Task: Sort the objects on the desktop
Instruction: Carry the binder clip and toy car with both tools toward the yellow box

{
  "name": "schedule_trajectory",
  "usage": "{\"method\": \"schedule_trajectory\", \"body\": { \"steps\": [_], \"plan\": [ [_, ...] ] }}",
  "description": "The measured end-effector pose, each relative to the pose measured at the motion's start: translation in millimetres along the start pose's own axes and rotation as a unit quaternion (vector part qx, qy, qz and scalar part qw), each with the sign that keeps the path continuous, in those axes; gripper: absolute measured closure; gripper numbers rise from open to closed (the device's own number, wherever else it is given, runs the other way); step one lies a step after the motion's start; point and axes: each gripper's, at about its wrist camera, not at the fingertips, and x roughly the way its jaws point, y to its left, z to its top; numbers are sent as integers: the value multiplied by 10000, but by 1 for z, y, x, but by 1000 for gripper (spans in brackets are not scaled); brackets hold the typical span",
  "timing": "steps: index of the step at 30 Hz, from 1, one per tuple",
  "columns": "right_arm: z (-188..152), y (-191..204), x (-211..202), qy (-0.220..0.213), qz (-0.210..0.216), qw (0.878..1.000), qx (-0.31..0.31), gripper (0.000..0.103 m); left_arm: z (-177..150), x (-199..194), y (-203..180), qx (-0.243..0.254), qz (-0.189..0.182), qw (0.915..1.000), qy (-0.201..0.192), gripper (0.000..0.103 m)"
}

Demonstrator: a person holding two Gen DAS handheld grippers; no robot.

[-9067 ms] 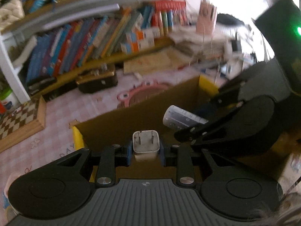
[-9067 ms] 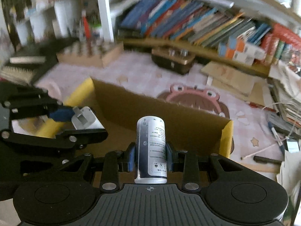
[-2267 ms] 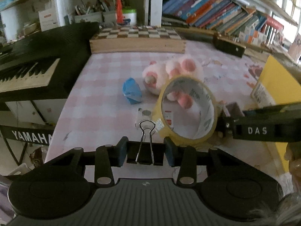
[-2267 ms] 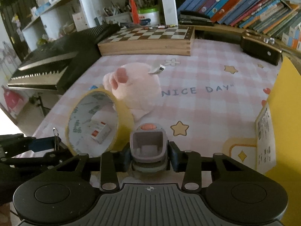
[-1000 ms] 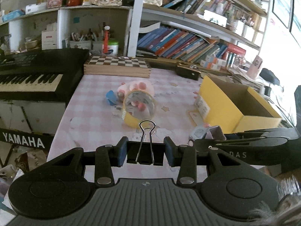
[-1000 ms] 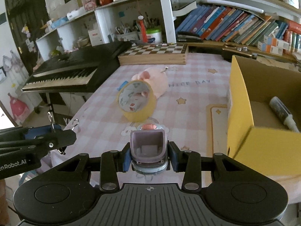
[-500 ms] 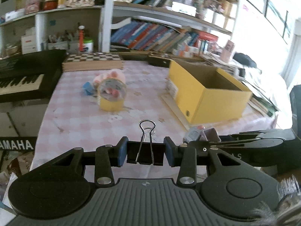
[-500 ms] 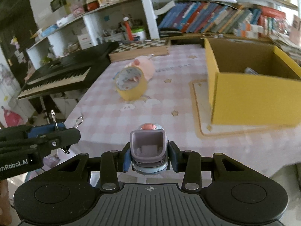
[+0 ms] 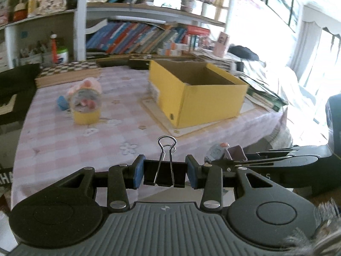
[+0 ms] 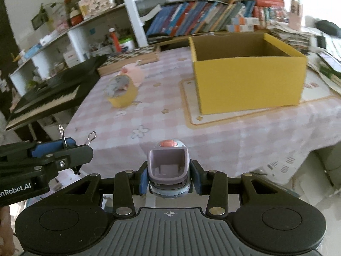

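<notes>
Left wrist view: the left gripper (image 9: 164, 174) sits at the bottom centre with its blue-padded fingers (image 9: 137, 171) clenched on a black binder clip (image 9: 164, 175), whose silver wire handles stand up between them. Beyond it spreads a table covered in a pink checked cloth (image 9: 64, 140). On the cloth, to the right and farther back, stands an open yellow cardboard box (image 9: 198, 98) resting on a flat mat. To the left sits a roll of yellow tape (image 9: 86, 111) standing on its edge, with a pink plush toy (image 9: 85, 86) just behind it and a small blue object (image 9: 62, 102) beside it. A wooden chessboard (image 9: 68, 72) lies at the far edge of the table, below shelves of books. At the right edge the right gripper (image 9: 223, 154) reaches in from the side, grasping a small grey and lilac device with an orange button (image 9: 221, 150). Right wrist view: that same device (image 10: 169, 168) is pinched between the right gripper's (image 10: 169, 177) blue pads, held above the floor just off the near edge of the table. The yellow box (image 10: 249, 81) stands ahead and to the right, well apart from the gripper. The left gripper (image 10: 61, 149) shows at the left edge, the clip's wire handles (image 10: 90, 137) poking up from it. A dark keyboard (image 10: 46, 93) sits beside the table on the left.
</notes>
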Motion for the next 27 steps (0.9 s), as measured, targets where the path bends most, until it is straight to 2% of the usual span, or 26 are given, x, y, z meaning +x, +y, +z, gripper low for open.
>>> {"method": "schedule_trajectory", "body": {
  "steps": [18,27],
  "plan": [
    [-11,-28,-17,-28,-481,9981,377,63,3,20,-27,290,-572,9979,123,65],
    [-9,-41,-15,29,-548,9974,460,63,7,33,-36,343,-678,9969,211,65]
  ]
}}
